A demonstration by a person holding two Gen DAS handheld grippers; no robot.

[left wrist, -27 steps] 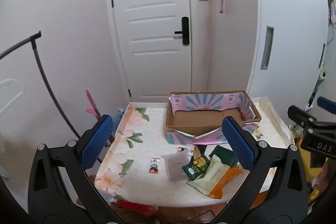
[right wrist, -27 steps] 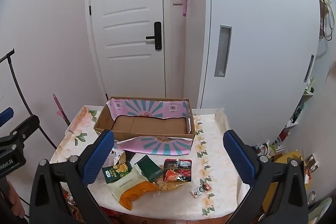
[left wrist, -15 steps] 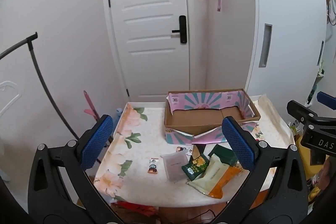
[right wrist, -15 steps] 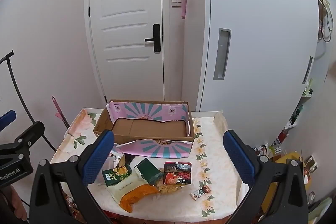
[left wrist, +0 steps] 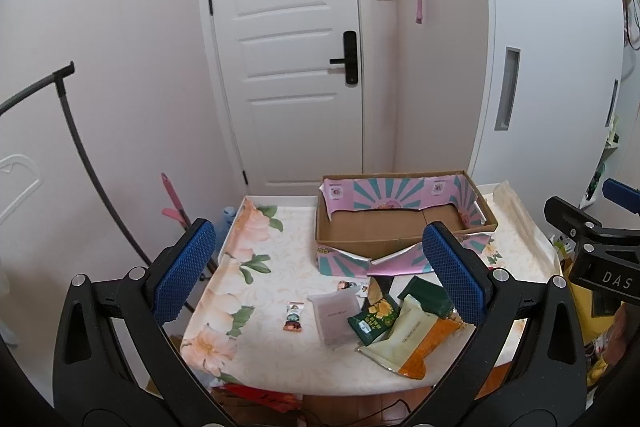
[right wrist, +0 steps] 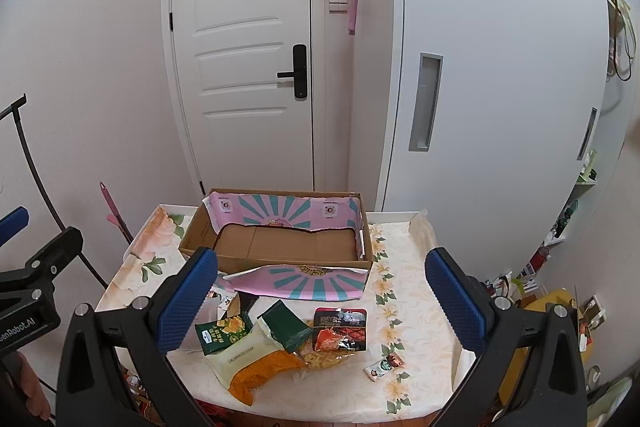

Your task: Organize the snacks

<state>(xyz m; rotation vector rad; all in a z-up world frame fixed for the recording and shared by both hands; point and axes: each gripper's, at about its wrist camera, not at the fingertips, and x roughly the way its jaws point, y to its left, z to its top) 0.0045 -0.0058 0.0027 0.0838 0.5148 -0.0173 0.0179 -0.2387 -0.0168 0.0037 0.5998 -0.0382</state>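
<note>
An empty cardboard box (left wrist: pixel 400 231) (right wrist: pixel 280 243) with pink and teal flaps stands at the back of a small table with a floral cloth (left wrist: pixel 248 267) (right wrist: pixel 408 291). In front of it lie snack packets: a cream-and-orange bag (left wrist: pixel 416 343) (right wrist: pixel 256 359), a green packet (left wrist: pixel 374 319) (right wrist: pixel 224 331), a dark green packet (left wrist: pixel 428 297) (right wrist: pixel 286 323), a red packet (right wrist: pixel 340 331), a white sachet (left wrist: pixel 336 313) and small candies (left wrist: pixel 294 315) (right wrist: pixel 384 367). My left gripper (left wrist: pixel 320 275) and right gripper (right wrist: pixel 320 303) are both open and empty, held above the table's near edge.
A white door (left wrist: pixel 288 47) and a white cabinet (right wrist: pixel 480 87) stand behind the table. A dark curved rack pole (left wrist: pixel 80 147) and a pink tool (left wrist: pixel 174 203) are at the left. Clutter lies on the floor at the right (right wrist: pixel 552 307).
Both grippers have risen and tilted slightly, so the table sits a little lower in view. Nothing on the table has moved.
</note>
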